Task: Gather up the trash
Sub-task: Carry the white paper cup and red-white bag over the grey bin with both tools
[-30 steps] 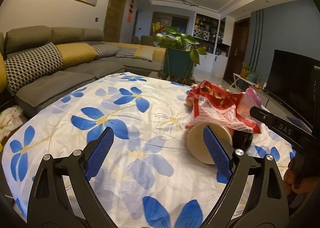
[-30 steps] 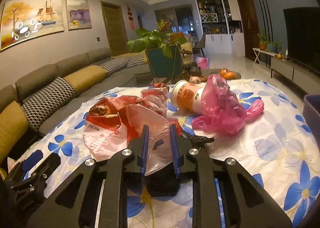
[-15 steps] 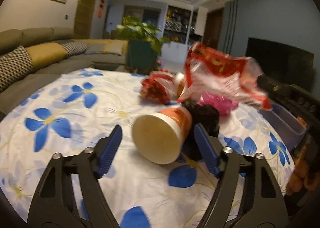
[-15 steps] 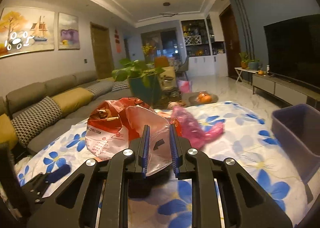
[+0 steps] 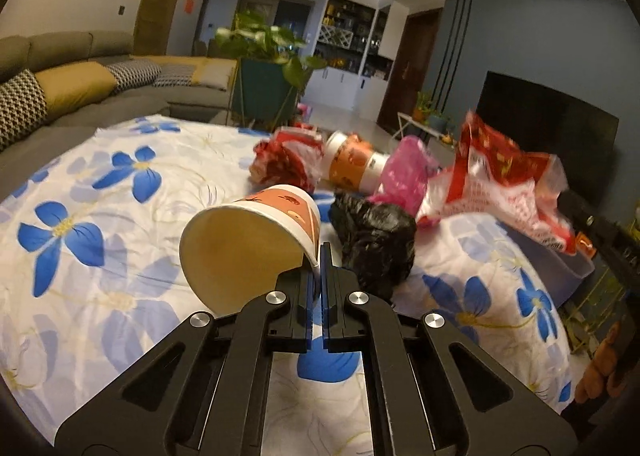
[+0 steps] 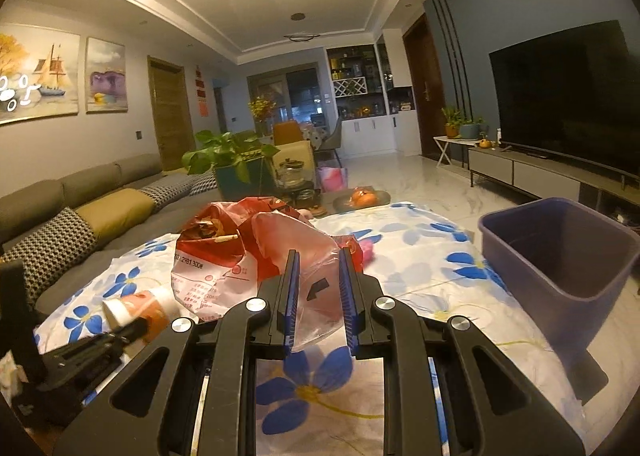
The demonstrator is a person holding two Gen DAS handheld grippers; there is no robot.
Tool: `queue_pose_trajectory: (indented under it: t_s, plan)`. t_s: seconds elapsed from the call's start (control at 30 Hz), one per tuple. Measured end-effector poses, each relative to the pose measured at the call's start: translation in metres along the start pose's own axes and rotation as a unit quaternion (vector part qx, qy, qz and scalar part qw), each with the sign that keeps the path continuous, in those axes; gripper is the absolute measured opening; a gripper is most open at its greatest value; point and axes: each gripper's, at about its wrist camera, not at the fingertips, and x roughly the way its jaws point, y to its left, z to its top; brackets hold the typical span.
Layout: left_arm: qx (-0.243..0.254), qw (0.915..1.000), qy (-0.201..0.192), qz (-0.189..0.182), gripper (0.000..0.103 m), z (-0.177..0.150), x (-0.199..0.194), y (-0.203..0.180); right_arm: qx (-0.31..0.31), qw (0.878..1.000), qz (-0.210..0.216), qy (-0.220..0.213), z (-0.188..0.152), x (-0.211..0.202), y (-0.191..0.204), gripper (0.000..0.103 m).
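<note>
My left gripper is shut on the rim of an orange and white paper cup that lies tipped toward me on the flowered cloth. My right gripper is shut on a red and clear plastic bag and holds it above the table; the bag also shows in the left wrist view. A black bag, a pink bag, a second orange cup and a crumpled red wrapper lie on the table. The held cup shows in the right wrist view.
A purple bin stands at the table's right edge. The table has a white cloth with blue flowers. A grey sofa is to the left, a potted plant behind, a TV on the right.
My left gripper has closed on the cup's rim. My right gripper has lifted the red bag higher and swung right, bringing the purple bin closer.
</note>
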Motion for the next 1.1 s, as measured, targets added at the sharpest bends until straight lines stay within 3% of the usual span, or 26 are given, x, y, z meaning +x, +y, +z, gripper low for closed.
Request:
queue_pose_trajectory:
  t_s: [0.37, 1.1]
  plan:
    - [0.039, 0.9987, -0.03, -0.01, 0.002, 0.017, -0.03, -0.039, 0.014, 1.0, -0.016, -0.018, 0.004, -0.027, -0.019, 0.02]
    - [0.124, 0.9885, -0.046, -0.072, 0.002, 0.035, -0.018, -0.152, 0.043, 0.993, -0.095, -0.056, 0.017, -0.068, -0.081, 0.02]
